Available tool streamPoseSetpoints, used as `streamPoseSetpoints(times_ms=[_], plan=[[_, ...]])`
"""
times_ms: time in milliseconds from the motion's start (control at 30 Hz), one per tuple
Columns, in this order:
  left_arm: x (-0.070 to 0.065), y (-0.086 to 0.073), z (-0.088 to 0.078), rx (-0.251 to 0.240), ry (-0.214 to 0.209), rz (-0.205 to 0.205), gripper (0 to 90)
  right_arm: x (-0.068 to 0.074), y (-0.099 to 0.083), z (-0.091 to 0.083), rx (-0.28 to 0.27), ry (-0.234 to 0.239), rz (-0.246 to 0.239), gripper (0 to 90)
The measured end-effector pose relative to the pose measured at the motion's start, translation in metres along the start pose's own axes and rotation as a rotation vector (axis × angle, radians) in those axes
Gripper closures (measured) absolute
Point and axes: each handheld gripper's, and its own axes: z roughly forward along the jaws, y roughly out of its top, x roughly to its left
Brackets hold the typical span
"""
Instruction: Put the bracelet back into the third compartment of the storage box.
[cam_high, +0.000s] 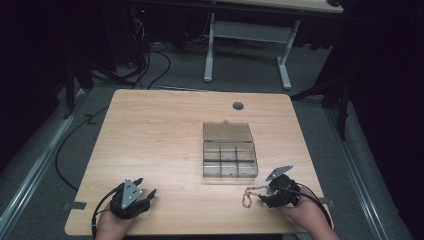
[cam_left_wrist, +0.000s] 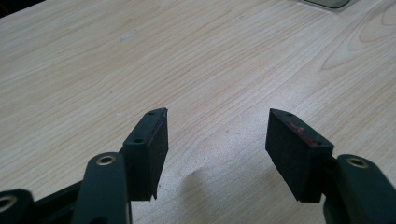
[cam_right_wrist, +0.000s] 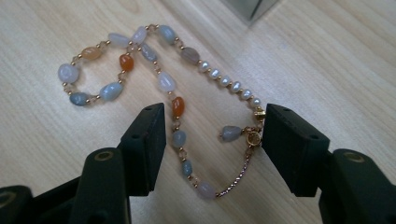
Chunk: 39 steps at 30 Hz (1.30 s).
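Both grippers are black: the left gripper (cam_high: 148, 195) and right gripper (cam_high: 260, 195) carry grey triangular plates, black cables, square pads (cam_left_wrist: 297, 151) and brass-ringed holes.

Table (cam_high: 150, 135): a light wood-grain top with rounded corners is seen, standing on grey floor.
Grommet (cam_high: 238, 105): a round dark hole is set in the top toward 12 o'clock, just beyond the box.
Compartment box (cam_high: 229, 161): a clear divided box is laid right of centre, its lid (cam_high: 227, 132) opened flat toward 12 o'clock.
Beaded bracelet (cam_right_wrist: 159, 74): it is laid on the wood toward 5 o'clock, near the box; mixed stones, small pearls and a gold chain are strung on it.
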Motion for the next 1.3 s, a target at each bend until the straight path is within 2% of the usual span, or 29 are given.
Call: streamPoseSetpoints(times_ms=[267,400,467,500,533,567,600,733,833,933,1133,1300], plan=[[0.000,0.000,0.000,0.002,-0.005,0.002,39.8,-0.002,0.014,-0.005,0.106,0.010,-0.050,36.0],[0.000,0.000,0.000,0.004,-0.007,0.006,39.9,-0.005,0.021,-0.005,0.127,0.009,-0.068,35.5],[0.000,0.000,0.000,0.005,-0.007,0.007,39.8,-0.005,0.027,-0.003,0.137,0.017,-0.092,35.1],[0.000,0.000,0.000,0.005,-0.006,0.007,39.9,-0.005,0.034,0.000,0.155,0.017,-0.124,35.0],[0.000,0.000,0.000,0.005,-0.006,0.007,39.9,-0.005,0.034,0.000,0.155,0.017,-0.124,35.0],[0.000,0.000,0.000,0.005,-0.006,0.007,39.9,-0.003,0.040,0.003,0.173,0.015,-0.160,35.0],[0.000,0.000,0.000,0.005,-0.006,0.006,39.9,-0.003,0.040,0.003,0.173,0.015,-0.160,35.0],[0.000,0.000,0.000,0.005,-0.007,0.006,39.8,0.002,0.050,0.009,0.207,0.007,-0.228,36.7],[0.000,0.000,0.000,0.006,-0.009,0.006,39.8,0.004,0.055,0.012,0.236,0.000,-0.286,41.5],[0.000,0.000,0.000,0.005,-0.011,0.005,39.8,0.004,0.058,0.016,0.258,0.017,-0.309,46.6],[0.000,0.000,0.000,0.004,-0.013,0.008,39.9,0.005,0.055,0.014,0.261,0.058,-0.303,64.4],[0.000,0.000,0.001,0.007,-0.013,0.011,39.9,0.006,0.042,0.008,0.292,0.051,-0.294,78.3]])
